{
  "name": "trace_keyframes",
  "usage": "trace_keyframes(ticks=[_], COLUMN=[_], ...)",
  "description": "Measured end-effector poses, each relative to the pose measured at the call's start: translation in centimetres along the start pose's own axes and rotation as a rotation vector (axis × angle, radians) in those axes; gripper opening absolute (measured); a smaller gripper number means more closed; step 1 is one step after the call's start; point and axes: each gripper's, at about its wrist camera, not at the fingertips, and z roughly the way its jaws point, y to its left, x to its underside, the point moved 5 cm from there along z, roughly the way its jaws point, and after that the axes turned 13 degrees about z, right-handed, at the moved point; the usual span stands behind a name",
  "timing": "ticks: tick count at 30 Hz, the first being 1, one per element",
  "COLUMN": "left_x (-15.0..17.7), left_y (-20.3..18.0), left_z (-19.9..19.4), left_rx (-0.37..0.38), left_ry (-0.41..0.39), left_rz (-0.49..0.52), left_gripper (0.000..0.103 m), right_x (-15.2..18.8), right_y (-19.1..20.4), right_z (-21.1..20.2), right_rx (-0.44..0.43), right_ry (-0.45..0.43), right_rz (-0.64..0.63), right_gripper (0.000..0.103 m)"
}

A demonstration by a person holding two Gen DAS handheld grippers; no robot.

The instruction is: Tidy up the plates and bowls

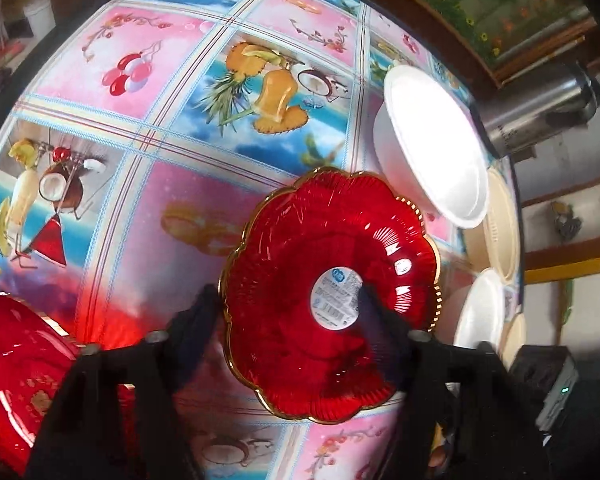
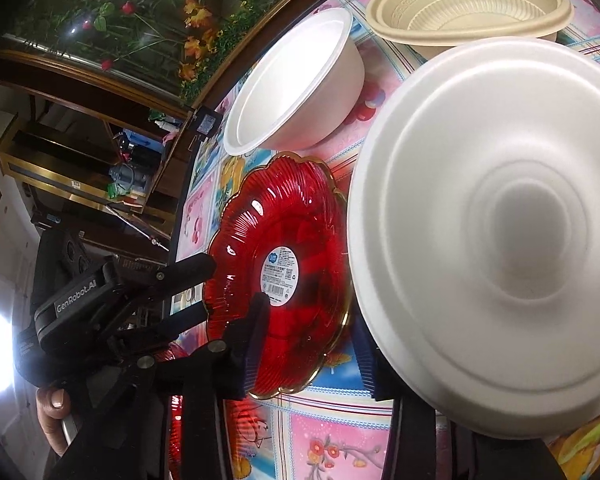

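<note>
While my left tongs (image 1: 288, 312) clamp the red scalloped plate (image 1: 332, 280) above the desk (image 1: 160, 128), my right tongs (image 2: 312, 320) grip a white plate (image 2: 496, 236) just beside it.

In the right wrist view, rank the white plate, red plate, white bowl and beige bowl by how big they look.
1. White plate, though it is nearest the camera.
2. Red plate.
3. White bowl and beige bowl: too alike to rank.

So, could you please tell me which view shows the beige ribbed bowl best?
The right wrist view: the beige ribbed bowl shows its whole rim and ribbed inside. The left wrist view catches only an edge-on sliver behind the white bowl.
</note>
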Motion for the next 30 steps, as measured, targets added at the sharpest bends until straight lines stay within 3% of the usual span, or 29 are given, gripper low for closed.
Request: trace_keyframes(ticks=[4,8,10,23,30], left_x=[0.1,0.3,0.3,1.1,2.1], left_y=[0.4,0.8,1.0,1.2,0.8], left_z=[0.3,0.6,0.6,-2.1,-6.0], left_rx=[-0.072,-0.134,-0.149,-0.148,-0.143], left_ry=[0.006,0.015,0.016,-0.043,-0.141], left_rz=[0.027,0.047,0.046,0.053,0.067], left_gripper=[0.033,0.02,0.013,0.011,0.011], right_x=[-0.1,0.0,0.1,0.6,2.1], right_y=[-0.3,-0.3,-0.3,0.8,3.1], right_z=[0.0,0.1,0.2,-1.1,-3.3], right_rx=[0.026,0.059,0.06,0.054,0.039], right_ry=[-0.007,-0.011,-0.012,-0.042,-0.092], right_rz=[0.0,-0.013,-0.016,-0.056,-0.126], right_gripper=[0.026,0.013,0.013,0.013,0.012])
